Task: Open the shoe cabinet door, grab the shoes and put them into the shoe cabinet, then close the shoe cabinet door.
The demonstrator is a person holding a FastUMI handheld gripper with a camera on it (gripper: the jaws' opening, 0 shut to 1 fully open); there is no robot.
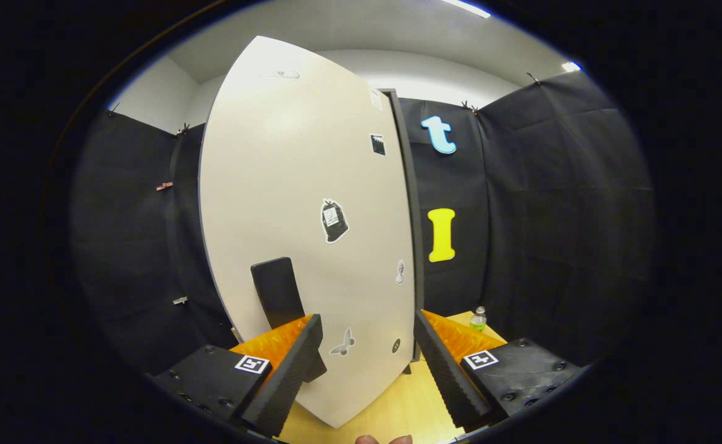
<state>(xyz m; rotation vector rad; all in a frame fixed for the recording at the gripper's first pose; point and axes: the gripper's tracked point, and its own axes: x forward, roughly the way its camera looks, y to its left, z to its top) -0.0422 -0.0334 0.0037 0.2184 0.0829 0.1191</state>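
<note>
So right now your gripper [367,364] is spread wide with nothing between the fingers, just air and the cabinet door behind the gap. Starting at about 9 o'clock from the gripper, you've got the left finger [287,376], and poking up just behind its tip at roughly 11 o'clock is the dark handle [278,293], a stubby upright block stuck on the pale shoe cabinet door [299,203]. The door's long axis runs up and down, tilted a bit, and it looks swung partway, with its free edge running down at about 1 o'clock next to the dark cabinet frame [411,234]. That's the relation to care about: the handle sits up and left of the open gap, not between the fingers, so I'd guess you need to shift left and forward to get both fingers around it. Past the right finger [444,370] at 2 o'clock there's a little bottle [477,319] on the wooden bench [398,407]. Can't spot the shoes anywhere from here, so no call on where they are.
</note>
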